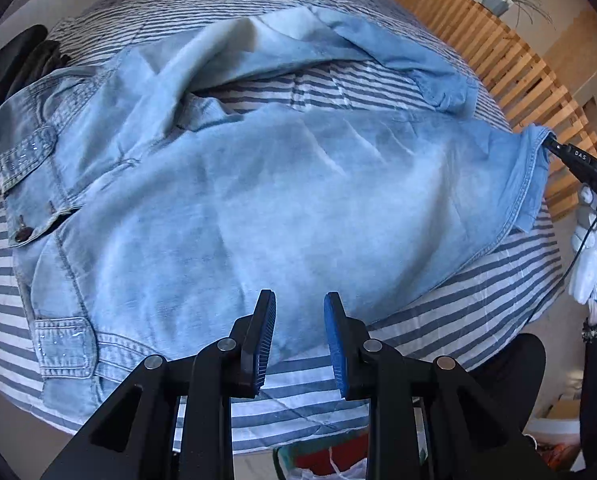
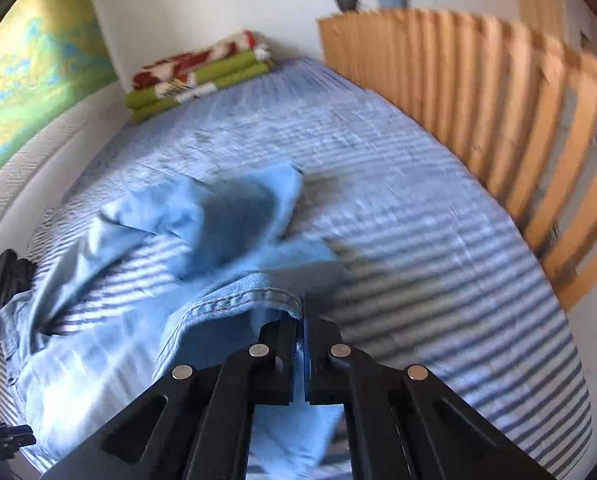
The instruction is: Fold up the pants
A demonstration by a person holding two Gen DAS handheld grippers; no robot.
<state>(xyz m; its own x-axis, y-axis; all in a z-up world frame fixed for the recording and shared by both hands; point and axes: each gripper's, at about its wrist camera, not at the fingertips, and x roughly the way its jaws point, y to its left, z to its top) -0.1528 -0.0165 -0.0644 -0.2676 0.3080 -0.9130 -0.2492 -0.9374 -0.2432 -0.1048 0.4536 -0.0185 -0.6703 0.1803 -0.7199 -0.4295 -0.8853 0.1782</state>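
The right gripper (image 2: 300, 312) angles downward, pinching a hem of the denim pants (image 1: 238, 200). The left gripper (image 1: 300, 304) hovers over the pants near the bed's (image 1: 438, 328) front edge, jaws narrowly apart and empty.

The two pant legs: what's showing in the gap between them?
Bare striped bedspread. In the left wrist view the pants lie with their legs parted in a V, and only the blue-and-white stripes show between them, with nothing else lying there.

Striped bed (image 2: 438, 220), slatted wooden headboard (image 2: 498, 112)
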